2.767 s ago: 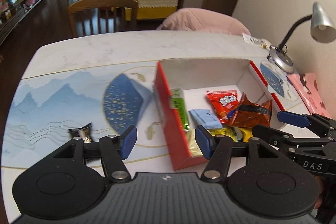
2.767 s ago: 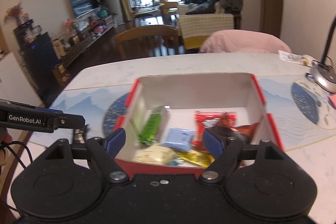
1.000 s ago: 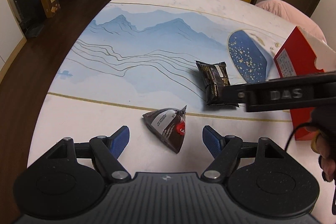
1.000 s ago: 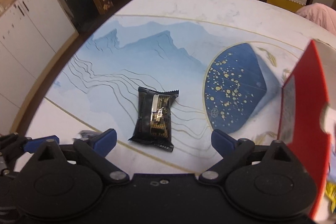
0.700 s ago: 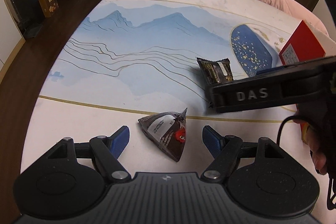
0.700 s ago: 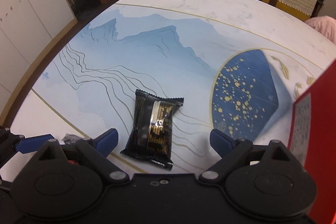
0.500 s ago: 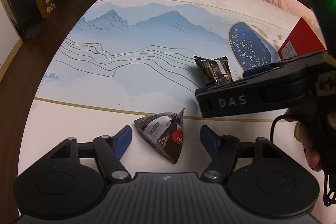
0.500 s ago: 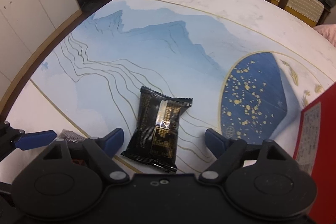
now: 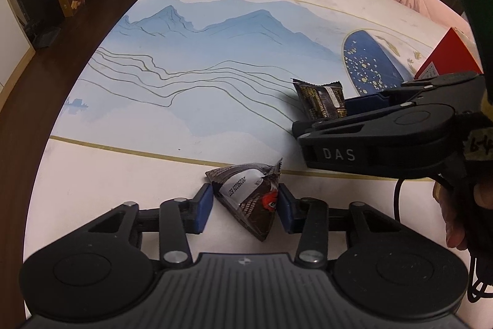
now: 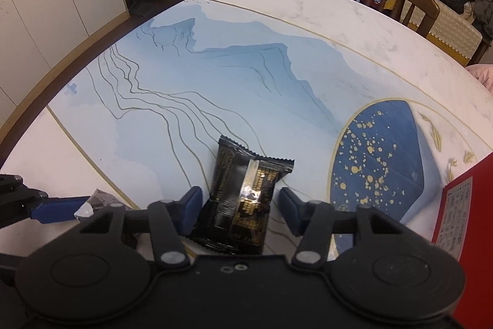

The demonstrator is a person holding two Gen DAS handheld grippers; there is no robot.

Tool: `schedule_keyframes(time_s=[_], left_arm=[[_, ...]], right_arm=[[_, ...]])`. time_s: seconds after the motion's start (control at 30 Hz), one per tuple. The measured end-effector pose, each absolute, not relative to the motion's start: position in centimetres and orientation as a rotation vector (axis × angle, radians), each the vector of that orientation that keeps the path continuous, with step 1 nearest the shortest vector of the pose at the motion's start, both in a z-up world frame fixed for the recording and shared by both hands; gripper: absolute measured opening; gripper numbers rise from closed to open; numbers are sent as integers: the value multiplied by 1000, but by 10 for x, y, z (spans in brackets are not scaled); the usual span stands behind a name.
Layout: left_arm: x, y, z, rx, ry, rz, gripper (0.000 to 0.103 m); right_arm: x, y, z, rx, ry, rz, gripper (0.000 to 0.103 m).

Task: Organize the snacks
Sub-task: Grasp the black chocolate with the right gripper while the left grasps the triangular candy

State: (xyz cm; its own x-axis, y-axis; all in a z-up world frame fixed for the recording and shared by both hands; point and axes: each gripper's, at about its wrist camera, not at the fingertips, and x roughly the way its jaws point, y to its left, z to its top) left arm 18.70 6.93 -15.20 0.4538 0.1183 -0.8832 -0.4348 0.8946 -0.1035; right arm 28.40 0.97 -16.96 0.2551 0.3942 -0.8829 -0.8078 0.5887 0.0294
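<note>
On the white marble-look table (image 9: 129, 174) with blue mountain print, open surface left and ahead, red cardboard box (image 10: 462, 205) at right edge, left gripper (image 9: 245, 202) has just closed onto the dark triangular snack pouch (image 9: 249, 196), right gripper (image 10: 240, 205) closing around the flat black-gold snack packet (image 10: 246, 193), pads just beside it.

Both grippers, hovering over the red box (image 9: 443, 57) seconds ago, now sit low over the table (image 9: 185, 57). The left gripper (image 9: 245, 205) has just been closing, pads against the triangular pouch (image 9: 249, 199). The right gripper (image 10: 240, 207) has also been narrowing, bracketing the black packet (image 10: 243, 193), a small gap on the right.
</note>
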Motion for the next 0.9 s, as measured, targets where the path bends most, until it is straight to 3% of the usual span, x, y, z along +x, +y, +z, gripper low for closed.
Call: schedule_keyframes(time_s=[0.53, 0.9], left_arm=[[165, 71, -144, -440, 1053, 353, 33], [142, 72, -130, -493, 1013, 365, 33]], right_arm=[[265, -28, -148, -416, 977, 860, 36], [268, -35, -142, -364, 989, 874, 40]])
